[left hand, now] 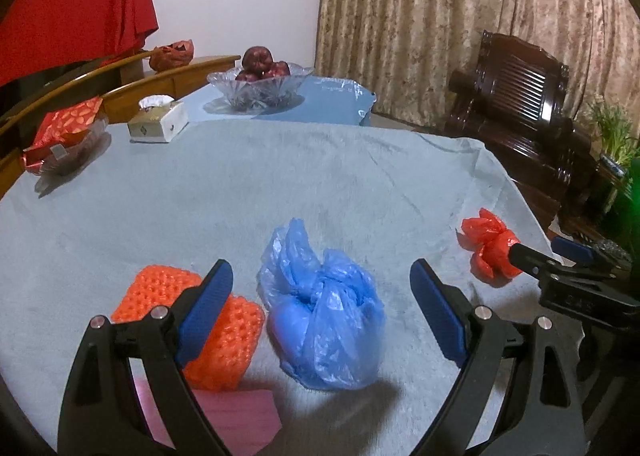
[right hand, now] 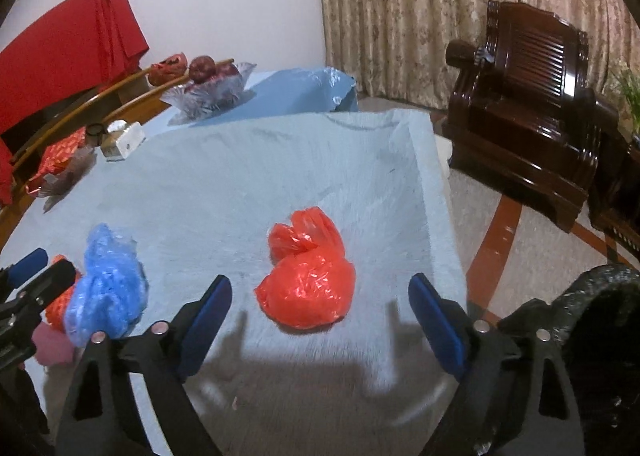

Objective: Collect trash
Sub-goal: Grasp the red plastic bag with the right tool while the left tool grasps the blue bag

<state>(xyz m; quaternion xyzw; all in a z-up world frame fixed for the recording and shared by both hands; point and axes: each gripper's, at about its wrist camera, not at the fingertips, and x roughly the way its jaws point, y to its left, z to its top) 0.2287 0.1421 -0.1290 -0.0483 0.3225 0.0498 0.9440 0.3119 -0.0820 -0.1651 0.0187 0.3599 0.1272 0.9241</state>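
Blue bag [left hand: 320,308] upright, knot up, left claw [left hand: 320,312] spread, right claw [right hand: 320,320] spread around red bag [right hand: 308,280]

This is a lived-in home, most likely a sitting or dining room. Heavy patterned curtains [left hand: 460,28] hang floor-length along the far wall, and a dark carved wooden armchair [right hand: 532,108] stands before them on a floor with an inlaid curved band. A potted plant [left hand: 612,132] sits beside the chair. The bench [left hand: 280,184] is draped in a pale blue cloth and carries a cut-glass fruit bowl [left hand: 260,86] filled with red apples, a tissue box [left hand: 158,122] and a red snack packet [left hand: 68,122]. A red cloth [right hand: 68,44] hangs over wooden furniture against the plain wall.
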